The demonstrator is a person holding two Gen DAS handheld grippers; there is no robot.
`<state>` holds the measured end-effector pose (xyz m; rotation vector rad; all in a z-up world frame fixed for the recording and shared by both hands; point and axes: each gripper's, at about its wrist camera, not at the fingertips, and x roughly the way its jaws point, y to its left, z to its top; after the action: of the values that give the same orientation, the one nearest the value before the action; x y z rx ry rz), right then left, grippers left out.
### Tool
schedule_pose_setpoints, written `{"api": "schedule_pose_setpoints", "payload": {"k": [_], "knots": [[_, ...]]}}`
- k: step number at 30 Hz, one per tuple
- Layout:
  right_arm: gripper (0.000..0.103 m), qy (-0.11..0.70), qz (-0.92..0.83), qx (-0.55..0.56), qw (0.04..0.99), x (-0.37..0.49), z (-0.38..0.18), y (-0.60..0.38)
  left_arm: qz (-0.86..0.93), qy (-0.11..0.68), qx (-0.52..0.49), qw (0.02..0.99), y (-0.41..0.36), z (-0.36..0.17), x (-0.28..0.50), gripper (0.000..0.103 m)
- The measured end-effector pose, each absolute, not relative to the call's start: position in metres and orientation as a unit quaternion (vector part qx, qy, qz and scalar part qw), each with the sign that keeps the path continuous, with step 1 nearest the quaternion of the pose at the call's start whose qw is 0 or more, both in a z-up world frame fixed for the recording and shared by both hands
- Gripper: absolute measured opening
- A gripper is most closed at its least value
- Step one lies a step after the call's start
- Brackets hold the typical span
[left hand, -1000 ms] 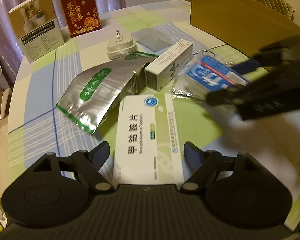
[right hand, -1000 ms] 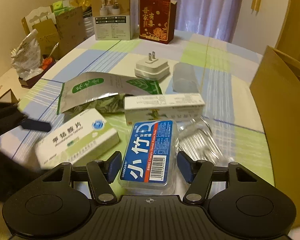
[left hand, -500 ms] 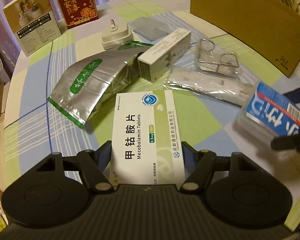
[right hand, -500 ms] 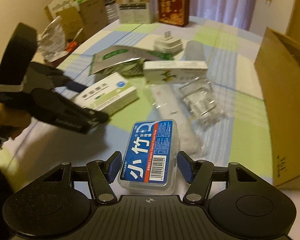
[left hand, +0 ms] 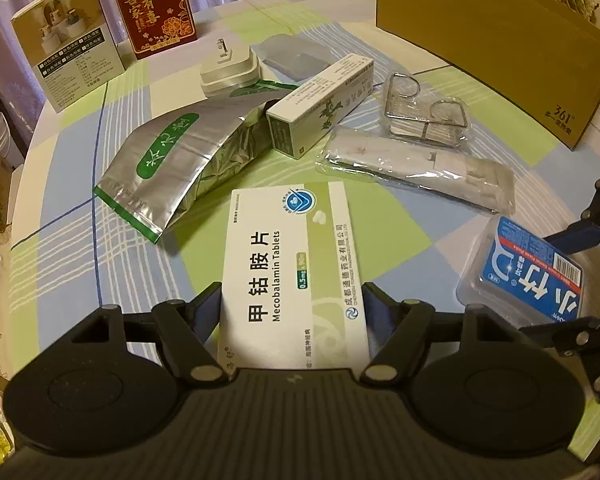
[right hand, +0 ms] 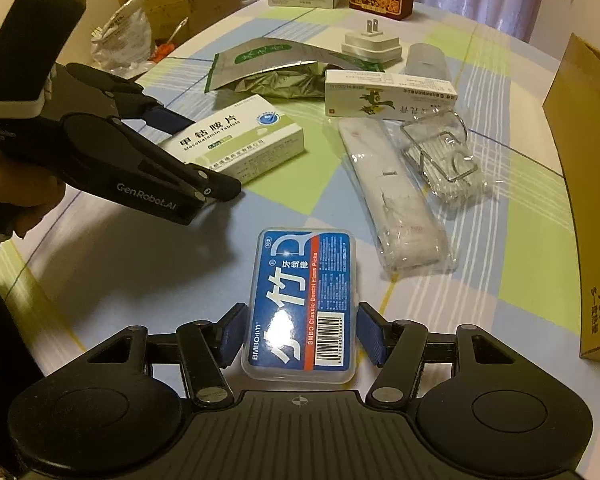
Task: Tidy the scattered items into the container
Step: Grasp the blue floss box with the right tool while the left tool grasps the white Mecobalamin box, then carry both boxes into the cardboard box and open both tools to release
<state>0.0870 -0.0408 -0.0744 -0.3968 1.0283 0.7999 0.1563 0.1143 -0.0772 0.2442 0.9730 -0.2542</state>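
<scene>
The right tool (right hand: 298, 334) grips a floss case (right hand: 300, 304), a clear, rounded plastic box with a glossy blue label, its blue pads pressed to the long sides; the case is lifted off the tabletop (right hand: 120, 280), which wears a checked cloth of green, blue and white. The left tool (left hand: 292, 314) clamps a pill box (left hand: 294, 268), flat white-and-green card, by its near end; in the right view the box's far end looks to rest on the cloth, though whether it touches is hard to tell. A hand (right hand: 16, 196) on the left tool's handle is mostly cut off by the frame edge.

Beyond the pill box lies a crinkled silver foil pouch (left hand: 168, 172) with green trim, its mouth gaping. Against it sits a long white carton (left hand: 320, 104). To the right, a slim white item in a clear wrapper (left hand: 416, 168) and a wire rack (left hand: 424, 114), also bagged; the plastic glare blurs their detail. Farther back stand a white plug adapter (left hand: 228, 72) and a frosted case (left hand: 296, 56), partly hidden by the carton. The cardboard box (left hand: 496, 44) stands at the tabletop's right edge, its inside out of view.
</scene>
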Motion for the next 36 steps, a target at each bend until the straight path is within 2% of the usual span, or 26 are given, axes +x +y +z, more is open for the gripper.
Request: {"api": "schedule_pose_setpoints", "payload": {"k": [2,3,11,12,14,15,26,36], "knots": [[0.072,0.476,0.367,-0.181,0.778,0.087,-0.077,-0.040,-0.121,0.464,0.116,0.870,0.114,-0.078,0.157,0.073],[0.084,0.476,0.364,-0.179,0.780,0.086,-0.078,-0.040,-0.121,0.463,0.116,0.870,0.114,-0.078,0.157,0.074],[0.084,0.471,0.356,-0.174,0.788,0.085,-0.081,-0.040,-0.122,0.462,0.106,0.872,0.117,-0.079,0.158,0.075],[0.084,0.471,0.354,-0.174,0.789,0.085,-0.081,-0.040,-0.121,0.464,0.103,0.871,0.117,-0.079,0.159,0.075],[0.070,0.463,0.350,-0.180,0.794,0.084,-0.079,-0.041,-0.123,0.469,0.092,0.870,0.119,-0.079,0.160,0.068],[0.058,0.462,0.349,-0.182,0.795,0.084,-0.077,-0.041,-0.122,0.472,0.089,0.869,0.119,-0.078,0.160,0.068],[0.058,0.459,0.339,-0.157,0.806,0.085,-0.057,-0.059,-0.120,0.468,0.095,0.870,0.106,-0.056,0.147,0.067],[0.058,0.430,0.336,-0.135,0.827,0.078,-0.021,-0.085,-0.119,0.449,0.103,0.879,0.081,-0.013,0.134,0.067]]}}
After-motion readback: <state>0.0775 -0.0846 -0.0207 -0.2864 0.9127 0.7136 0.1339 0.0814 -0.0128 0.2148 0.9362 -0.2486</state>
